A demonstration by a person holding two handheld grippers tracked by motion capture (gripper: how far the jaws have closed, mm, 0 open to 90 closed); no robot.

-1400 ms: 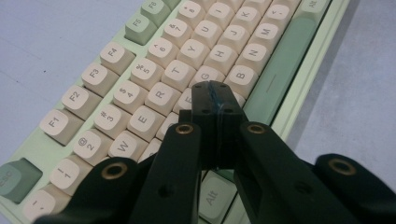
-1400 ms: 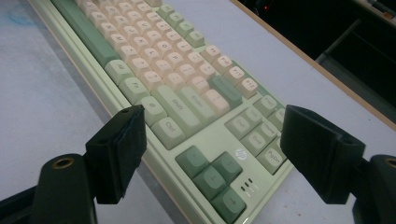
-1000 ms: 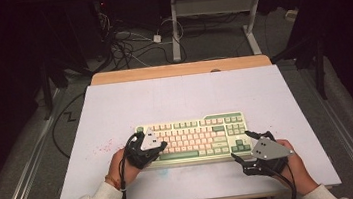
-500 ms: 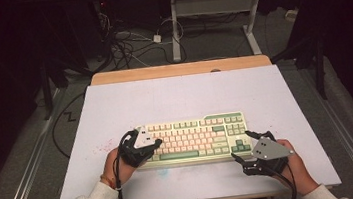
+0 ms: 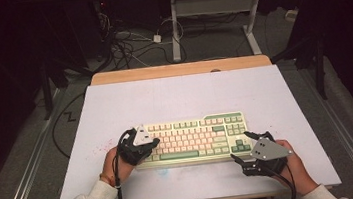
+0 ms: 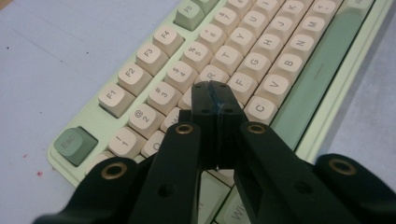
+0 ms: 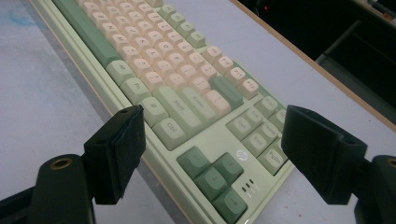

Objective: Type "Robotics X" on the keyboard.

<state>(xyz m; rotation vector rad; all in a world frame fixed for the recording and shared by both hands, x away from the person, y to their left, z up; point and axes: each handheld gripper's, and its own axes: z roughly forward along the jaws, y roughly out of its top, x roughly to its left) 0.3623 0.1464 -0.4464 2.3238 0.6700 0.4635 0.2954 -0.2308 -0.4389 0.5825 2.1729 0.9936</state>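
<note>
Left gripper: I keep jaws pressed together, a blunt tip for poking keyboard keys.
Right gripper: jaws apart, parked at the arrow-key corner.

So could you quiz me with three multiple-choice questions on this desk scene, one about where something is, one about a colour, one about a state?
1. Where is the left gripper?
A. Over the letter keys at the keyboard's Esc end
B. Over the arrow keys
C. Off the table

2. What colour is the Esc key?
A. Red
B. Green
C. Black

3. How do the right gripper fingers stand?
A. Pressed together
C. Clamped on a cable
B. Wide apart with nothing between them

Answers:
1 A: the left gripper view shows its tips above the keyboard near the E and D keys, with Esc close by.
2 B: Esc is a muted green beside cream letter keys.
3 B: the right gripper view shows one finger far from the other, with the arrow keys lying below the gap.
</note>
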